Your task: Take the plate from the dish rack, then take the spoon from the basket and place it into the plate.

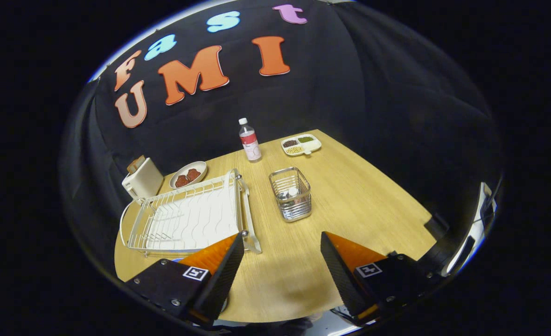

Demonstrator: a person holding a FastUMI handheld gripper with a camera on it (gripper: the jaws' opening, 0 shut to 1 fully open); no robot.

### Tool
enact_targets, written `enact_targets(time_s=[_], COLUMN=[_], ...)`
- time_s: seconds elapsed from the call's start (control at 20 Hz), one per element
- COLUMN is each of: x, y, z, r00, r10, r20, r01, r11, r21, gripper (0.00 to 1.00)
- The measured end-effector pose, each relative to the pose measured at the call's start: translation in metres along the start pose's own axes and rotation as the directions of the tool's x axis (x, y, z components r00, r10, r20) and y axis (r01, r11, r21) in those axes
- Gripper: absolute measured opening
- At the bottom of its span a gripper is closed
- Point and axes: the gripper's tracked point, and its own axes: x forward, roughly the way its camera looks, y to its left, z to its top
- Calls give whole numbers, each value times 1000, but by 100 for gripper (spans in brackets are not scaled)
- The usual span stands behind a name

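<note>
Hovering over the wooden table [350, 205], the hand-held gripper [282, 249] has its fingers spread wide with nothing but bare tabletop between them. The white dish rack [186, 217] sits just ahead of the left finger and looks empty, with a sliver of something blue, maybe the plate, peeking out by that finger, though I can't really tell. The wire basket [290, 193] stands beyond the fingers beside the rack with the spoon [290, 192] in it, and further back there's a bottle [249, 140], a toaster [142, 179], a snack tray [301, 144] and a dish of food [188, 175].

Black cloth [350, 84] walls the booth from nine o'clock round to three. A light wood-grain table [364, 205] spreads below it, evenly lit, glare at four o'clock.
</note>
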Motion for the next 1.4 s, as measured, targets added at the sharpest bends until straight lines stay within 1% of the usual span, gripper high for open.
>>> enact_targets(time_s=[0.1, 0.25, 0.35, 0.5, 0.6, 0.65, 0.7, 0.75, 0.9, 0.95, 1.0, 1.05, 1.1, 1.15, 1.25, 1.35, 1.4], x=[13, 35, 51, 73, 87, 92, 99, 106, 123, 126, 128, 129, 130, 133, 133, 135, 131], y=[-6, -5, -11, -11, -12, -9, -7, -8, -9, -9, -9, -8, -9, -10, -13, -15, -15], z=[17, 36, 48, 51, 47, 47, 45, 41, 30, 29, 28, 27, 26, 28, 33, 34, 35], r00=[999, 993, 984, 974, 970, 966, 965, 966, 971, 971, 970, 970, 970, 971, 971, 973, 973], r10=[15, 69, 80, 113, 138, 162, 172, 175, 181, 183, 187, 192, 191, 184, 165, 144, 141], r20=[43, 99, 156, 195, 198, 201, 197, 187, 157, 154, 153, 151, 148, 154, 174, 179, 180], r01=[-13, -61, -63, -82, -101, -124, -135, -139, -149, -150, -154, -159, -159, -151, -125, -103, -103], r11=[998, 995, 991, 984, 977, 974, 973, 971, 969, 968, 966, 966, 966, 967, 968, 970, 973], r21=[-54, -84, -114, -160, -186, -190, -189, -193, -198, -201, -206, -206, -204, -204, -218, -220, -208], gripper=[99, 99, 99, 98, 96, 91, 89, 82, 68, 59, 55, 47, 41, 30, 13, 9, 8])
